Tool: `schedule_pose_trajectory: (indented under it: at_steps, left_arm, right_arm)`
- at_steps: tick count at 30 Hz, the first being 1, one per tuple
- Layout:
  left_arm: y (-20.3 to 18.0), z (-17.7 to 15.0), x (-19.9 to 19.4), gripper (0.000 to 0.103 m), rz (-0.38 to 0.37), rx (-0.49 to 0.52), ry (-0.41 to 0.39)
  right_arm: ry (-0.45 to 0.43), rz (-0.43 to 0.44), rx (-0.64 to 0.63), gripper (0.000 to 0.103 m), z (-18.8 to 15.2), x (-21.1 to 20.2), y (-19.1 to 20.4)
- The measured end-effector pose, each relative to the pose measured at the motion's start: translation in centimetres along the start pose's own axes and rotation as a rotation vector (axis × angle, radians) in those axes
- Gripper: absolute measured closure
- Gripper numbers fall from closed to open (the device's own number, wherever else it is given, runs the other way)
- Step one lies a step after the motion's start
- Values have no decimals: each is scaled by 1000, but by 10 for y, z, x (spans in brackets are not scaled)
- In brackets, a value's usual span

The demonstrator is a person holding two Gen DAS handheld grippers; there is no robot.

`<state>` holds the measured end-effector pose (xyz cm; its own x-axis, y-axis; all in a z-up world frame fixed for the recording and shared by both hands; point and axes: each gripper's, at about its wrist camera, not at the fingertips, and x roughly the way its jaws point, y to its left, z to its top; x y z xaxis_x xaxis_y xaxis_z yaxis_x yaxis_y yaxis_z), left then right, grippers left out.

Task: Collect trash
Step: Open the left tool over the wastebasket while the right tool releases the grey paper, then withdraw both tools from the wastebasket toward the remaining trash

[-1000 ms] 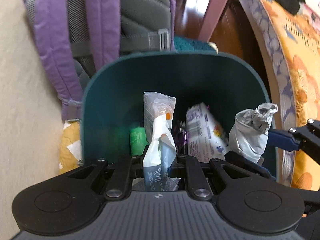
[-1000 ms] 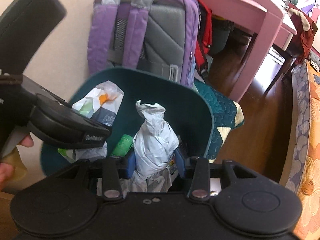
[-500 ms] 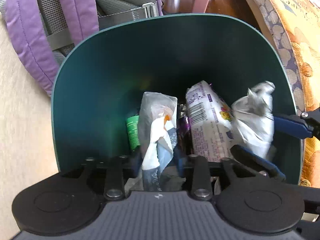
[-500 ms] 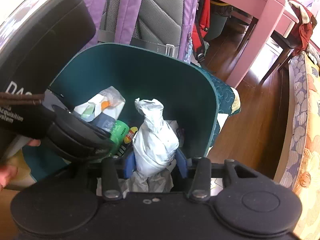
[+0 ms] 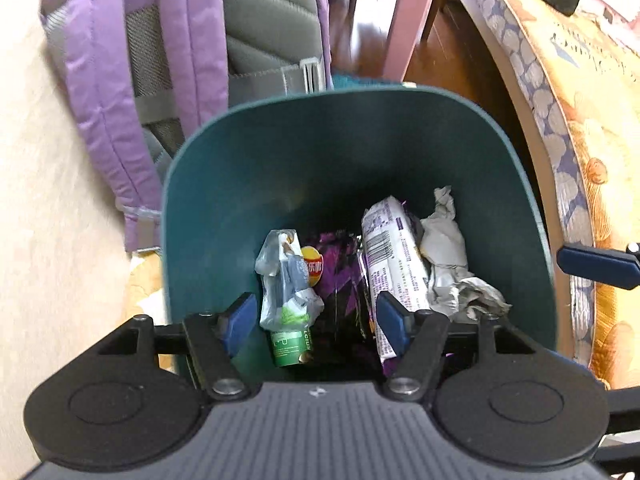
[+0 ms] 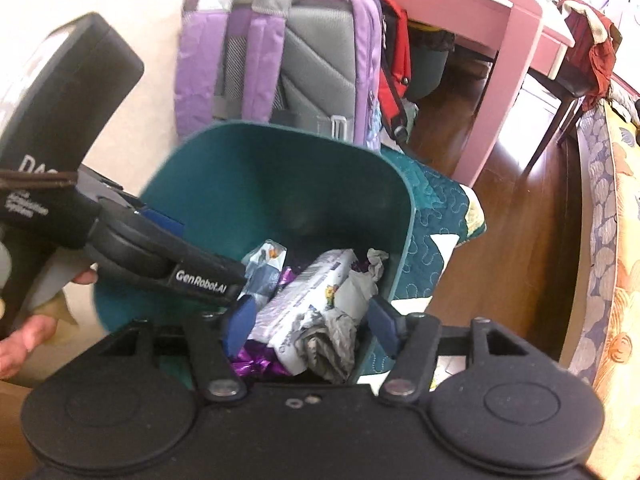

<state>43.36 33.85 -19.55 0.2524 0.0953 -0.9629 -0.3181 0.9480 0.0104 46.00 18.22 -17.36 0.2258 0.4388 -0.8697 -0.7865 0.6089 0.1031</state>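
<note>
Both tongs just opened, nothing gripped: left tongs (image 5: 316,316) & right tongs (image 6: 310,320) hang over teal bin (image 5: 360,152), plastic wrapper (image 5: 286,280) + crumpled paper (image 6: 332,332) lie inside, straight below, clear to pull out

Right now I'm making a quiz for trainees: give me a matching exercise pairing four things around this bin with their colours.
Things:
1. trash bin
2. backpack
3. crumpled paper
4. desk

Colours:
A. pink
B. grey-white
C. dark teal
D. purple and grey

Pairs: 1-C, 2-D, 3-B, 4-A
</note>
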Motion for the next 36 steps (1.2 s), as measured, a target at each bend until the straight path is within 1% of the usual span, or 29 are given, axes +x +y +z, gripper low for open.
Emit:
schedule_pose_trajectory:
  at_steps: [6,11,13,14,16,18,20,22,24,25,26,27,29,31,33,34,35,36]
  left_arm:
    - [-14,-12,-39,38,7,4,-75]
    - [-42,-31,-76,38,11,-2,-139]
    - [-59,-39,-91,37,3,-10,-161]
    - [-66,-42,-97,33,4,-13,-171]
    - [-88,-51,-111,30,5,-29,-197]
    - [-110,-59,-119,30,-3,-50,-213]
    - [-135,-66,-127,29,-19,-78,-223]
    - [-162,-73,-134,29,-30,-107,-238]
    - [-185,-77,-138,29,-37,-132,-256]
    - [-197,-80,-140,28,-39,-145,-265]
    - [-206,-81,-141,25,-38,-157,-274]
    - [-215,-83,-142,24,-41,-168,-287]
    - [-231,-87,-142,23,-54,-184,-304]
    - [-244,-89,-137,22,-70,-178,-305]
    - [-255,-92,-127,19,-71,-151,-308]
    - [-259,-93,-120,16,-65,-133,-309]
    - [-264,-94,-110,8,-57,-113,-305]
    - [-267,-95,-98,4,-54,-90,-298]
  right_arm:
    - [-35,7,11,40,-16,-45,-6]
    - [-77,16,23,36,-37,-89,-21]
    - [-89,19,31,35,-47,-105,-32]
    - [-94,21,35,33,-52,-113,-39]
    - [-105,20,40,29,-62,-130,-52]
    - [-115,37,47,28,-74,-147,-69]
    - [-125,53,52,24,-88,-163,-88]
    - [-135,61,51,24,-102,-176,-105]
    - [-146,68,45,20,-116,-189,-123]
    - [-152,69,42,16,-124,-194,-132]
    - [-157,72,41,15,-130,-199,-141]
    - [-160,76,41,14,-136,-204,-150]
    - [-170,73,42,8,-147,-212,-166]
    - [-188,63,50,5,-161,-219,-183]
    - [-199,56,76,2,-174,-220,-199]
    - [-202,55,94,0,-181,-217,-207]
    - [-206,56,109,0,-189,-214,-213]
    - [-208,48,128,0,-197,-208,-219]
